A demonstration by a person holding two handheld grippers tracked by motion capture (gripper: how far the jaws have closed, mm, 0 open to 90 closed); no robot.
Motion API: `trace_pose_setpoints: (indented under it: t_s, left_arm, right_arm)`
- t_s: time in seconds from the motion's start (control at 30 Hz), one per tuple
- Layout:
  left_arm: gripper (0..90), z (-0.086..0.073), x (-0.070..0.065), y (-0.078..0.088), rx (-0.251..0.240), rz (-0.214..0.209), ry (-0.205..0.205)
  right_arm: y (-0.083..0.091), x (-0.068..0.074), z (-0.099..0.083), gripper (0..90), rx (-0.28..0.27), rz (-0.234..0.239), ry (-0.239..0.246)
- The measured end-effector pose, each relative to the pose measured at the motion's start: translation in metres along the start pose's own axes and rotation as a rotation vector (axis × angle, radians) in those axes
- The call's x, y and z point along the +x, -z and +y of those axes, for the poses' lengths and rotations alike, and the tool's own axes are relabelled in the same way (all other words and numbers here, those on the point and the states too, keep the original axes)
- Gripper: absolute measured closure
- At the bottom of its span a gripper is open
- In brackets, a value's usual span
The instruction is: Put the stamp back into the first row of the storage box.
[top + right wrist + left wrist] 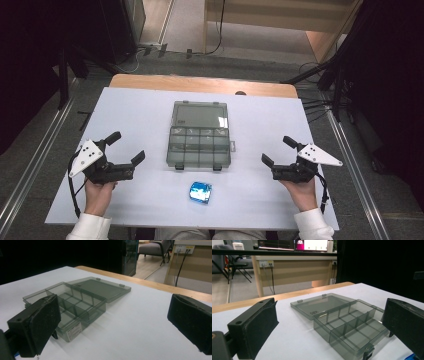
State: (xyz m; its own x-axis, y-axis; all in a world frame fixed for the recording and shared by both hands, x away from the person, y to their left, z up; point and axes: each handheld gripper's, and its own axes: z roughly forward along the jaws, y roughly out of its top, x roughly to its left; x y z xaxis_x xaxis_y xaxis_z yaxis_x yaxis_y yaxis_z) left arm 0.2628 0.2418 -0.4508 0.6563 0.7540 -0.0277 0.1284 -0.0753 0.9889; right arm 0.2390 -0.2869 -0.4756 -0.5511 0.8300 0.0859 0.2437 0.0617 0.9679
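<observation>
A smoky clear compartment box [199, 144] lies in the middle of the white table, its lid [200, 115] folded open away from me. Its dividers [347, 323] show empty cells, seen also in the right gripper view as the box [72, 303]. A small shiny blue packet [200, 192] rests on the table in front of the box. My left gripper [126, 148] stands open to the left of the box, nothing between its jaws. To the right of the box my right gripper [278, 151] is open and holds nothing as well.
The white board [150, 115] covers a wooden table [200, 83] whose far edge shows beyond it. Metal rails run along the floor on both sides. A wooden desk [294, 267] with wall sockets and cables stands farther off.
</observation>
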Motion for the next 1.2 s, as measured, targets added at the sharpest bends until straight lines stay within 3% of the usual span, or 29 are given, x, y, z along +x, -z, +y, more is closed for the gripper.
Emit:
trace_pose_setpoints:
  t_s: [0.23,0.5,1.03,1.2]
  left_arm:
    - [0.0,-0.001,-0.002,-0.003,0.021,-0.007,-0.010]
    - [0.0,-0.004,-0.006,-0.008,0.042,-0.042,-0.015]
    - [0.0,-0.003,0.000,-0.005,0.034,-0.019,-0.009]
    - [0.0,-0.003,0.000,-0.005,0.032,-0.020,-0.008]
  right_arm:
    - [-0.001,0.002,0.000,0.0,0.008,0.003,-0.001]
    - [-0.005,0.006,-0.002,0.0,0.040,0.022,0.003]
    - [-0.019,0.021,-0.006,0.0,0.148,0.090,0.045]
    - [-0.026,0.030,-0.007,0.0,0.192,0.107,0.085]
